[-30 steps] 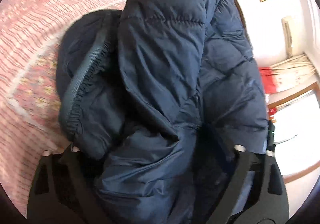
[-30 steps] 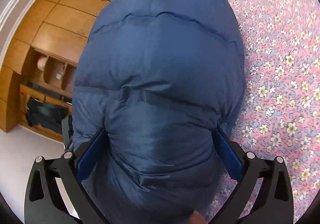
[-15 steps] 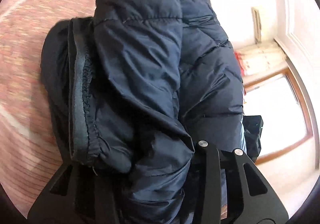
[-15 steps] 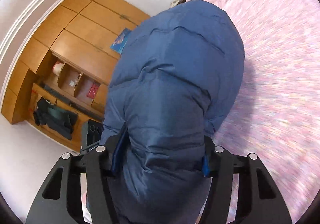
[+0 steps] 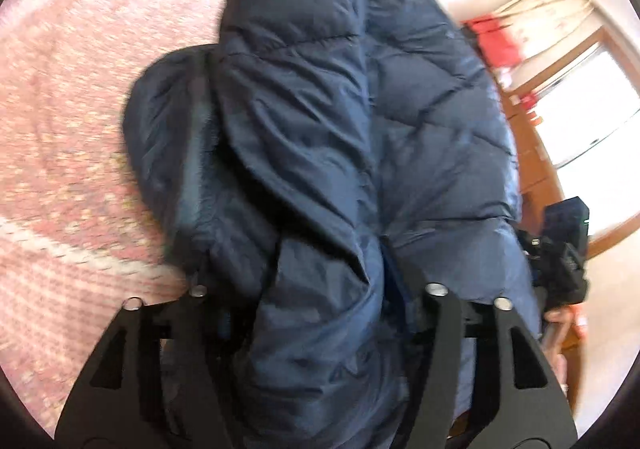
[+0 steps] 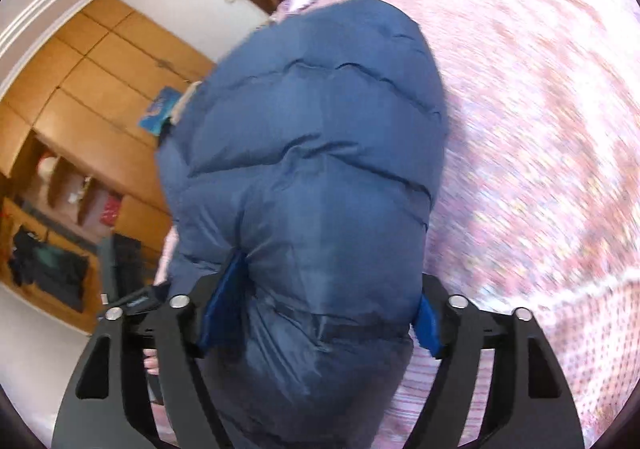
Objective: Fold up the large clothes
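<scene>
Left claw (image 5: 316,301): jaws closed on a thick bunched fold of the navy quilted jacket (image 5: 360,121). Over the last half second the jaws have been opening wider, with the padded fabric filling the gap between them. The jacket rises ahead of the claw and covers the middle of the view; an elastic-edged hem or cuff (image 5: 196,153) hangs at its left side.

Right claw (image 6: 320,313): blue pads (image 6: 222,309) press both sides of another bundle of the same jacket (image 6: 304,153). These jaws have likewise just been opening wider, fabric between them throughout.

The jacket is held up over the bed (image 6: 540,129), which carries a pink flowered spread. In the right wrist view, bare spread extends to the right of the jacket up to the headboard end; in the left wrist view, bare spread (image 5: 72,121) lies to the left. Both views are motion-blurred.

Beyond the bed edge: a wooden wardrobe (image 6: 100,81) with open shelves on one side, a window (image 5: 592,105) on the other.
</scene>
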A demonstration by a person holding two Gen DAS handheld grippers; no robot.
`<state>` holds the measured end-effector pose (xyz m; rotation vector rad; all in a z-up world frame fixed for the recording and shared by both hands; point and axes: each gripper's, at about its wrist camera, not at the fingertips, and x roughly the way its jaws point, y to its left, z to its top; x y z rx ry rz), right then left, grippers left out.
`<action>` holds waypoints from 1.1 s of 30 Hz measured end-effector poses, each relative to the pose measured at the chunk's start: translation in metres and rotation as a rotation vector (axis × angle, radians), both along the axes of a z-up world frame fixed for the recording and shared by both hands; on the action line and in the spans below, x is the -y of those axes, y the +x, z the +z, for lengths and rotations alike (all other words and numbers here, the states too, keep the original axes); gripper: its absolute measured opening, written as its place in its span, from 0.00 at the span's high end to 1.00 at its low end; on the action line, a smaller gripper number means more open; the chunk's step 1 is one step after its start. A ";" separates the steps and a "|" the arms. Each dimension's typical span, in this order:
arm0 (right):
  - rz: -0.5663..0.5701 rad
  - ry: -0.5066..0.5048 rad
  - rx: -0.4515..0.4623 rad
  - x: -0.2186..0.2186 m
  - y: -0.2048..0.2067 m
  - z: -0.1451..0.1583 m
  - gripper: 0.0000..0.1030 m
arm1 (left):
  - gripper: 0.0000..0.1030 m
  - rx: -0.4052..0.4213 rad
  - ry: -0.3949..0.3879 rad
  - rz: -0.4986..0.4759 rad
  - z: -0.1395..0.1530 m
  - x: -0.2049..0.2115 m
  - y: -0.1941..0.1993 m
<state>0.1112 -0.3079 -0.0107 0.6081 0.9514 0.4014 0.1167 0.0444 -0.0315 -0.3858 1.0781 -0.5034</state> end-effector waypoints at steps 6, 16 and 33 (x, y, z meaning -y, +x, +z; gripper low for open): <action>-0.015 -0.082 0.017 -0.024 -0.007 0.002 0.22 | 0.26 0.027 0.122 0.072 0.019 0.009 -0.010; -0.023 -0.241 0.033 -0.072 0.010 -0.002 0.13 | 0.24 0.018 0.200 0.163 0.029 -0.025 -0.061; -0.109 -0.403 0.118 -0.123 -0.101 0.046 0.05 | 0.05 0.247 0.376 0.170 0.142 -0.009 -0.154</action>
